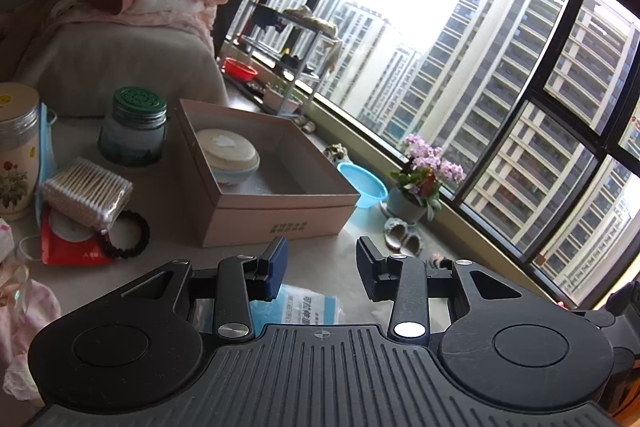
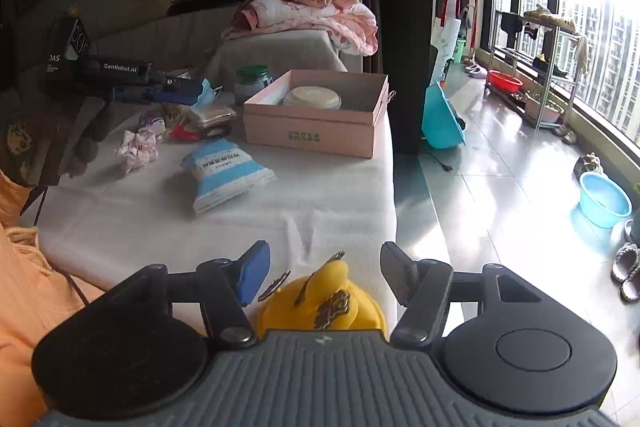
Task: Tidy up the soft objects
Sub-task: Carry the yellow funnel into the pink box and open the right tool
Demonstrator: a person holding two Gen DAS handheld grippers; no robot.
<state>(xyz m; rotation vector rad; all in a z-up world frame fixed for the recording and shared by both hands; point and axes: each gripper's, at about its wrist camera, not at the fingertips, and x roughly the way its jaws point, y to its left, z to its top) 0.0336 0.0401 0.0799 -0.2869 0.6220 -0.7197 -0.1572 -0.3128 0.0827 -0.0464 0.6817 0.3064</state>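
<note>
On the white table [image 2: 340, 195], the blue-white packet [image 1: 308, 307] lies beneath the left tool [image 1: 322, 267], both tools [image 2: 320, 273] gaping empty.

The left gripper [image 1: 322, 267] was black plastic with a ribbed grey top plate, two round caps, silver screws on its linkage arms and one blue finger pad. The right gripper [image 2: 320, 273] matched it. The person wore an orange sleeve [image 2: 24, 287] beside it.

The blue-and-white packet [image 1: 308, 307] lies mostly hidden behind the left tongs [image 1: 322, 269]; its print is unreadable. Near the right tongs [image 2: 324, 273], the yellow object [image 2: 320, 307] is half covered
</note>
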